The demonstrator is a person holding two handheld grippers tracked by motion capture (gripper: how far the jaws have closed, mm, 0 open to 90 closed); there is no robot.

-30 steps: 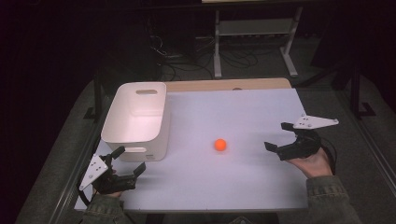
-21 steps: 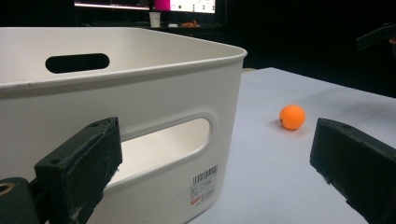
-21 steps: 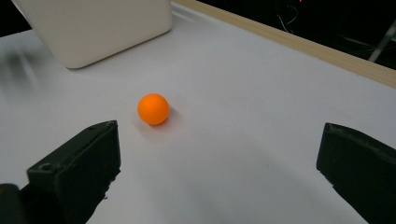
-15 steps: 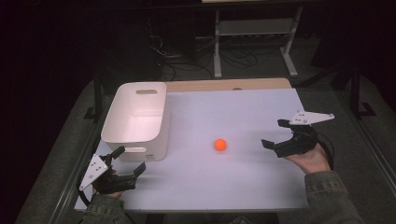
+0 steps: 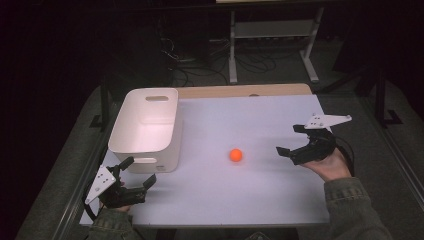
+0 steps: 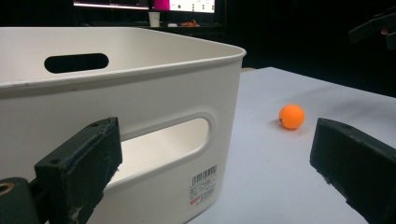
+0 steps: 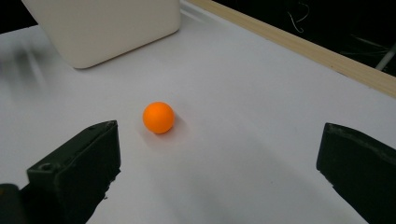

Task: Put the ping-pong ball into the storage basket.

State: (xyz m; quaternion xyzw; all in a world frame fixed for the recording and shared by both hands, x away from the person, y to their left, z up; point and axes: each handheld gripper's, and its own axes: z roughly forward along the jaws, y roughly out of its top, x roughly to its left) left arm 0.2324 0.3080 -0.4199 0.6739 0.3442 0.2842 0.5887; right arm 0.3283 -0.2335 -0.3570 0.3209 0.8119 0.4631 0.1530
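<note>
Low, right hand-held gripper (image 5: pixel 291 141) (jaws wide) faces the orange ball (image 5: pixel 236 155)

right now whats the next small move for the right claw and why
Probably ease the right claw forward toward the orange ball: its jaws stand open and aimed at the ball, which lies loose on the white table, apart from the white bin.

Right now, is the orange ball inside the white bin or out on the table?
Out. The orange ball sits on the white table, apart from the white bin, ahead of the open right gripper.
</note>
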